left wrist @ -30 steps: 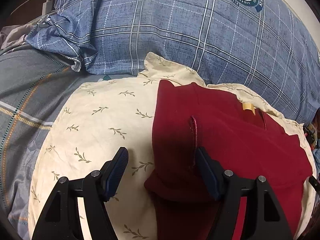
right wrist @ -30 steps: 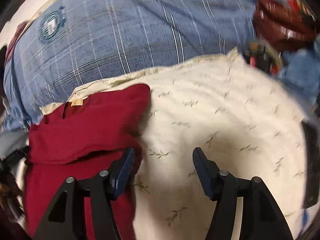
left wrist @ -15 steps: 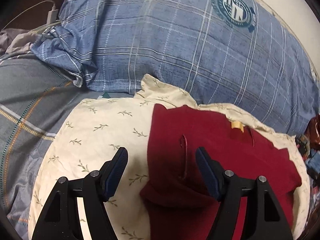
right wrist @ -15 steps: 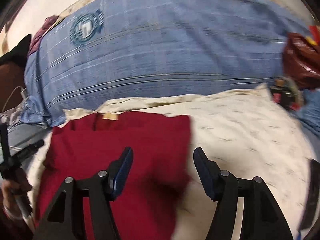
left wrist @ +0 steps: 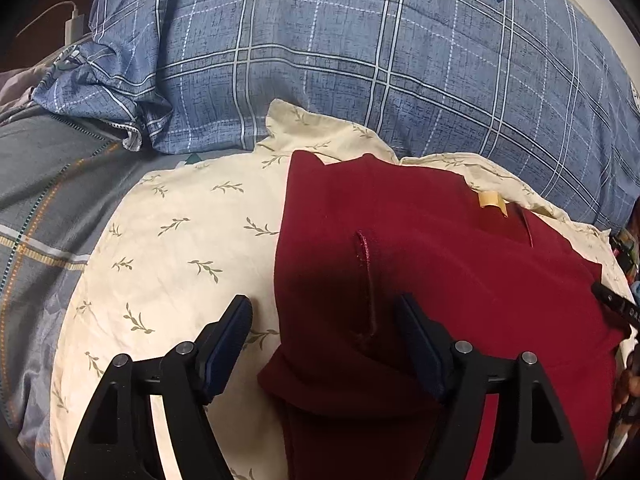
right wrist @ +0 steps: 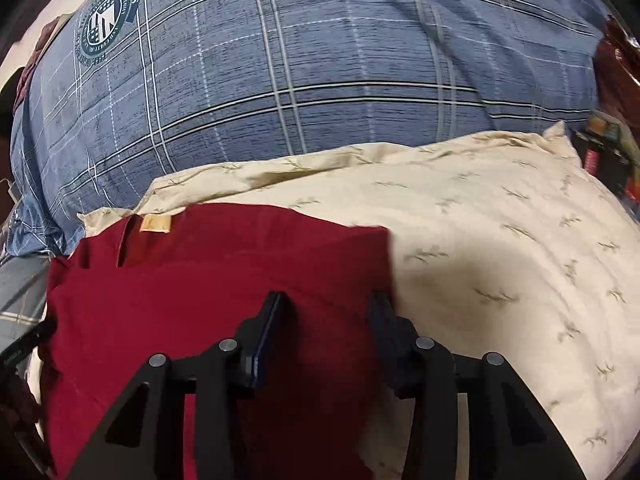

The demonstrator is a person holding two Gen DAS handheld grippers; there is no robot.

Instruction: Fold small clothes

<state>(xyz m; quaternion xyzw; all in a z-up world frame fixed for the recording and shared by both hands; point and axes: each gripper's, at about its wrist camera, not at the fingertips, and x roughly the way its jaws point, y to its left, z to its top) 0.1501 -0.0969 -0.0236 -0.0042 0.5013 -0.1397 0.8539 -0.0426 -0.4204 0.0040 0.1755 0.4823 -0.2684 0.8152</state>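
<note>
A dark red garment [left wrist: 440, 280] lies folded on a cream pillow with a leaf print [left wrist: 180, 248]. It has a tan label [left wrist: 490, 200] near its far edge. My left gripper [left wrist: 324, 316] hovers over the garment's left edge and a raised seam [left wrist: 366, 280], with its jaws opening and not pressing on the cloth. In the right wrist view my right gripper [right wrist: 328, 304] is over the red garment [right wrist: 180, 300], near its right edge. Its jaws are closing with cloth lying between them, but the pads do not visibly pinch it.
A big blue plaid pillow [left wrist: 360, 48] lies behind the cream pillow [right wrist: 500, 240]. A grey plaid sheet [left wrist: 48, 184] lies to the left, with a white charger and cable [left wrist: 74, 20] beyond it. Dark clutter [right wrist: 604, 156] sits at the far right.
My right gripper has swung left from the cream pillow onto the red garment, and its jaws have narrowed. The left gripper has barely moved, and its jaws stand a little wider.
</note>
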